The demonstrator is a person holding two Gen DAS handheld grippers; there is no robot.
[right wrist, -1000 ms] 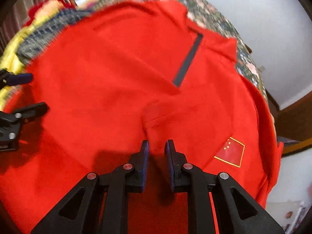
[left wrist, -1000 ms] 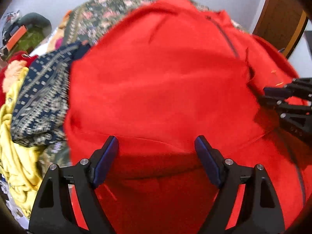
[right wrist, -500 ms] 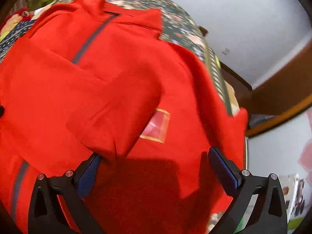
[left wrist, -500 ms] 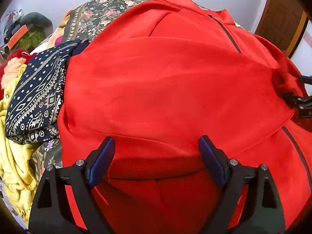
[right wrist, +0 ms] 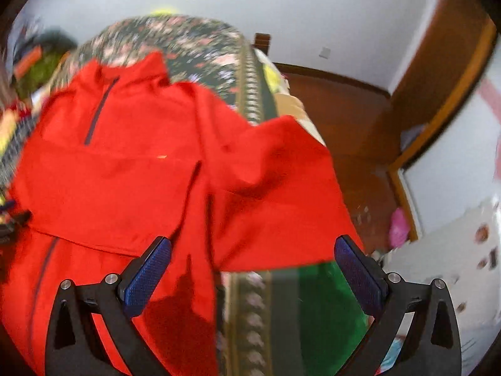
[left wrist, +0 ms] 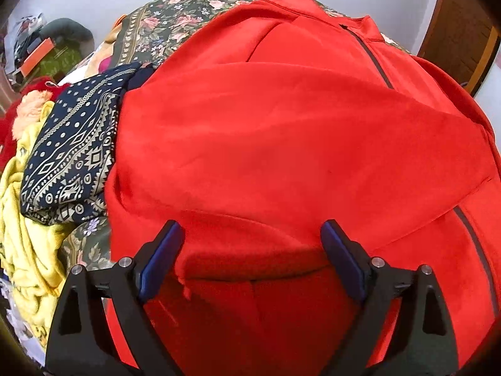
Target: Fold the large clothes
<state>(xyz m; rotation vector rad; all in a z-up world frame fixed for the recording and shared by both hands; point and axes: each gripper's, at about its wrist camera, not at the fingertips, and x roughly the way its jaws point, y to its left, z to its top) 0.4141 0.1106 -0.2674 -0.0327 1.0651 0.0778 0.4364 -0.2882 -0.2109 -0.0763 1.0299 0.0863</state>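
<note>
Your left gripper and right gripper both stand wide, holding nothing. The red jacket lies on the floral bedspread, filling the view from 9 to 3 o'clock; no writing is readable.

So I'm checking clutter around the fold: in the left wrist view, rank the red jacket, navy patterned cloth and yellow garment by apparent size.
1. red jacket, by far the largest.
2 and 3. navy patterned cloth and yellow garment look alike; the yellow one runs out of frame, so unranked.

left wrist: close above red jacket | right wrist: further right | shared: jacket
</note>
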